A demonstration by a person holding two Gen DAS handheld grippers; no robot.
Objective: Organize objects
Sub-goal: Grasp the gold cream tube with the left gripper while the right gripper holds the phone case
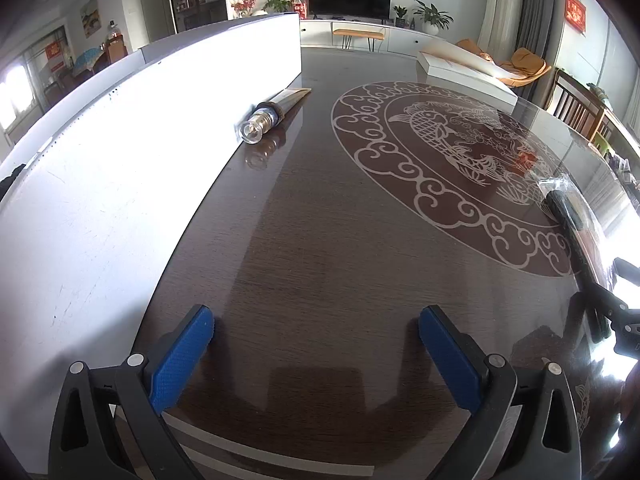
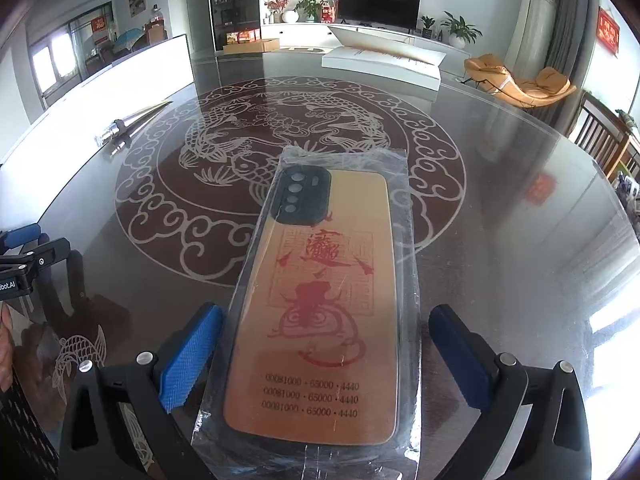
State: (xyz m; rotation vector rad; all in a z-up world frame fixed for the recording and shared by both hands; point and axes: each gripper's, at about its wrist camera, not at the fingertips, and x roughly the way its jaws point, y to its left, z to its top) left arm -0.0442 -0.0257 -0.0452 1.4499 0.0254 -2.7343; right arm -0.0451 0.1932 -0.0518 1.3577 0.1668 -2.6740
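Note:
An orange phone case (image 2: 320,304) with red print, sealed in a clear plastic bag, lies flat on the glass table between the open jaws of my right gripper (image 2: 324,344); the blue pads stand apart from its sides. Its edge shows at the far right of the left wrist view (image 1: 568,208). A tube with a clear cap (image 1: 276,110) lies beside the long white box (image 1: 132,152); it also shows in the right wrist view (image 2: 132,120). My left gripper (image 1: 316,344) is open and empty over bare table.
The dark glass table (image 1: 320,240) carries a round fish pattern. A flat white box (image 2: 384,64) lies at the far edge. My left gripper shows at the left edge of the right wrist view (image 2: 24,248). Chairs stand to the right.

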